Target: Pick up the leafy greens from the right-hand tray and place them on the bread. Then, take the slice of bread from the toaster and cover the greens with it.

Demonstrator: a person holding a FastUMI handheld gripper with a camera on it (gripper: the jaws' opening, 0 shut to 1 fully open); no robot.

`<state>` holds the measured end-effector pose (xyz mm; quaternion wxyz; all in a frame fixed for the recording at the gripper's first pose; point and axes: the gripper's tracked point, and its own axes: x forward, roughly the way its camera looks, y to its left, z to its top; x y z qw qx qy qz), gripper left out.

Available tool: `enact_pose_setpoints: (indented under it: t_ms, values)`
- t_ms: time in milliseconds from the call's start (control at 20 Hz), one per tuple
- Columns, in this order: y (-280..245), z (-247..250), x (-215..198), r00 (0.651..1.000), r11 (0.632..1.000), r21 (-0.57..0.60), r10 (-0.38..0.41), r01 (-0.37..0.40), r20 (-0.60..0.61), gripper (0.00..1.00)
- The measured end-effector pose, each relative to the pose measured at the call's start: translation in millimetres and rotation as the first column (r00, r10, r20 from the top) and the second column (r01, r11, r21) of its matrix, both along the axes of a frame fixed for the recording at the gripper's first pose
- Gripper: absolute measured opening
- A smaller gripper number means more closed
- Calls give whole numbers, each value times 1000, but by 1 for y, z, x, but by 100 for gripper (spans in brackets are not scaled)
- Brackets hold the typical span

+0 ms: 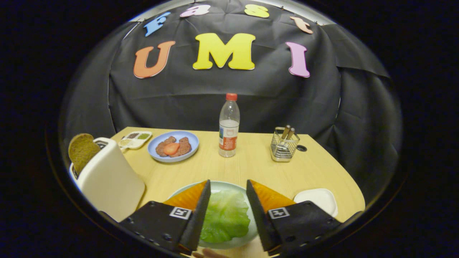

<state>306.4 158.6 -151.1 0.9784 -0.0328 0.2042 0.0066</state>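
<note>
A green lettuce leaf lies on a pale green plate at the near edge of the table, and hides whatever is under it. My gripper is open, with one finger on each side of the leaf and the leaf in the gap between them; neither finger presses on it. To the left stands a white toaster with a brown slice of bread sticking up out of its slot. A small white tray sits just right of the fingers with nothing on it.
Beyond the fingers on the wooden table are a blue plate with brown patties and a tomato slice, a water bottle, a wire cutlery holder, and a small condiment dish behind the toaster.
</note>
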Motion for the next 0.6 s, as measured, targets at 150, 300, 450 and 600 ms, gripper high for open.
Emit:
enact_pose_setpoints:
  t_ms: [150, 300, 450, 600]
  values:
    - [15, 36, -21, 999, 1000, 16, 21, -21, 50, 87]
    - [39, 76, -43, 993, 998, 13, 54, -56, 105, 89]
    - [64, 108, -62, 986, 996, 18, 80, -83, 147, 95]
    - [90, 122, -73, 980, 993, 33, 105, -113, 172, 95]
